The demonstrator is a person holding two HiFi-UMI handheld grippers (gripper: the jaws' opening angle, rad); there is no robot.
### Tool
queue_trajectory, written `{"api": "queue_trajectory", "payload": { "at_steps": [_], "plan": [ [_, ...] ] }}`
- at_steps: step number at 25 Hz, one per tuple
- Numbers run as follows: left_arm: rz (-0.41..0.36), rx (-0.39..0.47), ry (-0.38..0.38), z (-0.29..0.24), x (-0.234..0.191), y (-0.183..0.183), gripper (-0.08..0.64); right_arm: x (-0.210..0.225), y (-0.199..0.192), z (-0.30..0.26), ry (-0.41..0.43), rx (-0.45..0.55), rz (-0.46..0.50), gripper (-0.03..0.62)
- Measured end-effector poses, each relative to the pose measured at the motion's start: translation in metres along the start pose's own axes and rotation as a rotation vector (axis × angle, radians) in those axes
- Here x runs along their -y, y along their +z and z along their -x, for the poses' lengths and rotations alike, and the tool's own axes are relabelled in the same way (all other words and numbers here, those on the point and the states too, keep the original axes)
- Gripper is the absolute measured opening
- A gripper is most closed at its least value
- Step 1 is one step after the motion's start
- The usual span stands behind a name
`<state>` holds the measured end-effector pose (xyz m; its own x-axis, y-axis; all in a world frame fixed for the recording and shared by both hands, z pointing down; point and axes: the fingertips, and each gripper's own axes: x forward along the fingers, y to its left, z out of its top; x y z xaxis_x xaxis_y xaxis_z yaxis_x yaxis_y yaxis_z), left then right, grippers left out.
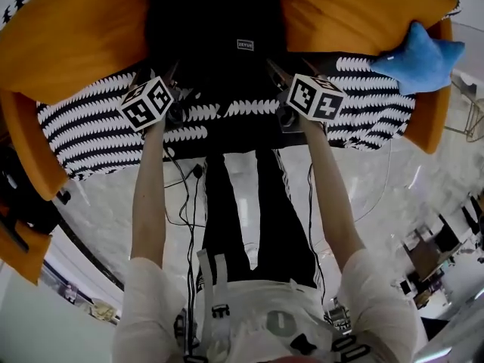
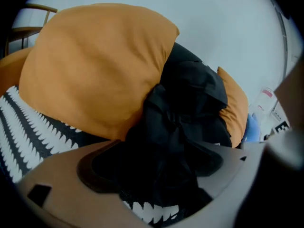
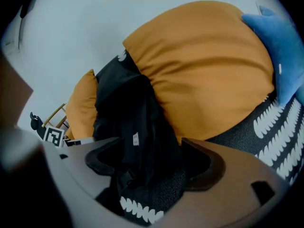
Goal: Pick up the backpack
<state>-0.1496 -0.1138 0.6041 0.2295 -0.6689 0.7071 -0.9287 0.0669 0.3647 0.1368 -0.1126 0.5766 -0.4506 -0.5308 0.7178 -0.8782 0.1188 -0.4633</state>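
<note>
A black backpack (image 1: 212,36) stands on the sofa seat, wedged between two orange cushions. My left gripper (image 1: 174,82) is at its lower left edge and my right gripper (image 1: 276,72) at its lower right. In the left gripper view the jaws stand apart, and bunched black fabric of the backpack (image 2: 185,103) fills the gap of the left gripper (image 2: 161,170). In the right gripper view the backpack (image 3: 123,113) hangs a strap and buckle between the spread jaws of the right gripper (image 3: 152,170), with seat fabric showing below.
The sofa seat (image 1: 83,127) has a black-and-white scallop pattern. Orange cushions (image 1: 68,29) (image 1: 355,13) flank the backpack. A blue plush toy (image 1: 420,55) lies at the right end. A clear round table (image 1: 370,187) and floor cables (image 1: 185,195) are near my legs.
</note>
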Motion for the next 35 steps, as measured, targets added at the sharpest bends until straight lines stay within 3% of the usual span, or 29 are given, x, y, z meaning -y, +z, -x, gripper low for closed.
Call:
{"api": "queue_trajectory", "payload": {
  "at_steps": [9, 12, 14, 16, 20, 25, 31, 35],
  "plan": [
    [0.075, -0.092, -0.071, -0.036, 0.001, -0.022, 0.400, 0.002, -0.038, -0.050, 0.012, -0.133, -0.007, 0.353],
    [0.075, -0.084, -0.062, -0.042, -0.035, -0.013, 0.395, -0.023, -0.042, -0.084, 0.018, -0.153, 0.003, 0.317],
    [0.081, -0.080, -0.052, -0.050, -0.073, -0.004, 0.351, -0.050, -0.043, -0.117, 0.036, -0.164, 0.025, 0.273],
    [0.085, -0.089, -0.038, -0.055, -0.084, -0.005, 0.260, -0.058, -0.045, -0.130, 0.061, -0.176, 0.030, 0.225],
    [0.081, -0.113, -0.036, -0.039, -0.030, -0.020, 0.187, -0.029, -0.042, -0.086, 0.086, -0.194, 0.015, 0.176],
    [0.073, -0.118, -0.044, -0.048, -0.060, -0.023, 0.147, -0.048, -0.056, -0.117, 0.055, -0.203, 0.078, 0.100],
    [-0.003, -0.085, -0.042, -0.031, -0.006, -0.020, 0.129, -0.029, -0.038, -0.073, 0.024, -0.195, 0.118, 0.083],
    [-0.067, -0.076, -0.021, -0.044, -0.002, -0.036, 0.115, -0.014, -0.048, -0.081, -0.004, -0.191, 0.156, 0.074]
  ]
}}
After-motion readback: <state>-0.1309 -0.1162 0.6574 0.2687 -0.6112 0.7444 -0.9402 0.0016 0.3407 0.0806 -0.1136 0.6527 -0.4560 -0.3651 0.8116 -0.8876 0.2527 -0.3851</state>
